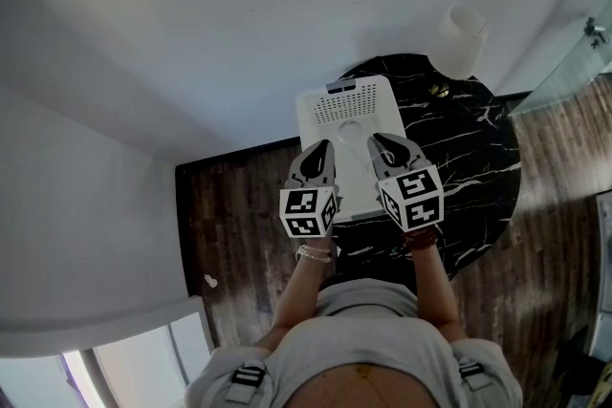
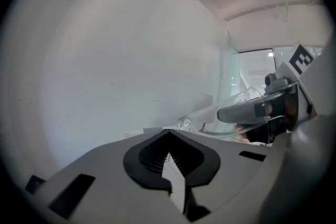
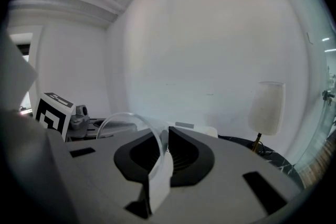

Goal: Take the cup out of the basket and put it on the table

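A clear plastic cup (image 3: 127,115) has its rim wall pinched between the pads of my right gripper (image 3: 164,139), which is shut on it. In the left gripper view the same cup (image 2: 245,99) shows at the right, lying sideways in the right gripper (image 2: 252,111). Both grippers hover above the white perforated basket (image 1: 337,102) on the round black marble table (image 1: 469,158). My left gripper (image 1: 316,155) is beside the right gripper (image 1: 384,148), and its jaws (image 2: 169,139) are shut with nothing between them. The cup cannot be made out in the head view.
A table lamp with a white shade (image 1: 462,41) stands at the table's far edge, also seen as the lamp (image 3: 266,108) in the right gripper view. White walls close in behind and to the left. Dark wood floor (image 1: 225,225) lies to the left of the table.
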Motion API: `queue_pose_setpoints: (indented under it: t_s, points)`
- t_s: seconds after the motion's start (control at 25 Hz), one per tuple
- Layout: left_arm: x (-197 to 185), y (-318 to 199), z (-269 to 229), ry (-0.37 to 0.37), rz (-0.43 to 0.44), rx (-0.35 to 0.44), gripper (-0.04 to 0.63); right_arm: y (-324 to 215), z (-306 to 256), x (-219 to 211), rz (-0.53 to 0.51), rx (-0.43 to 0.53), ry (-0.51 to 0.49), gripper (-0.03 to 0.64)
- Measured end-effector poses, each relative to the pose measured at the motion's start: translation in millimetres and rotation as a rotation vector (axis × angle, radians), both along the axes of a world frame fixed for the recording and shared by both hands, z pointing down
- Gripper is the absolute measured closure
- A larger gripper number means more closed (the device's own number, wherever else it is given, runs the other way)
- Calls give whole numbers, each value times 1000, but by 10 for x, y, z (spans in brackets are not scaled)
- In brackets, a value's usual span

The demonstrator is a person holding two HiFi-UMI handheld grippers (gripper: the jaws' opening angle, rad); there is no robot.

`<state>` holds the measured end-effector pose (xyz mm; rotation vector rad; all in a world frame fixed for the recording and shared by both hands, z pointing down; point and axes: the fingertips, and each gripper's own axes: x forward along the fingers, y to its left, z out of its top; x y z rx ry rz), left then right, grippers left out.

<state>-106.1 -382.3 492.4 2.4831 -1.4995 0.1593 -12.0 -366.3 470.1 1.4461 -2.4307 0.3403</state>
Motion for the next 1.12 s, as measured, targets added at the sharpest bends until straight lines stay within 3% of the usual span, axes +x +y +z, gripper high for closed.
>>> queue_pose_setpoints:
  t_s: [1.12]
  points:
    - [-33, 46, -43, 15, -17, 4, 589, 73, -16, -40, -24, -8, 5, 587]
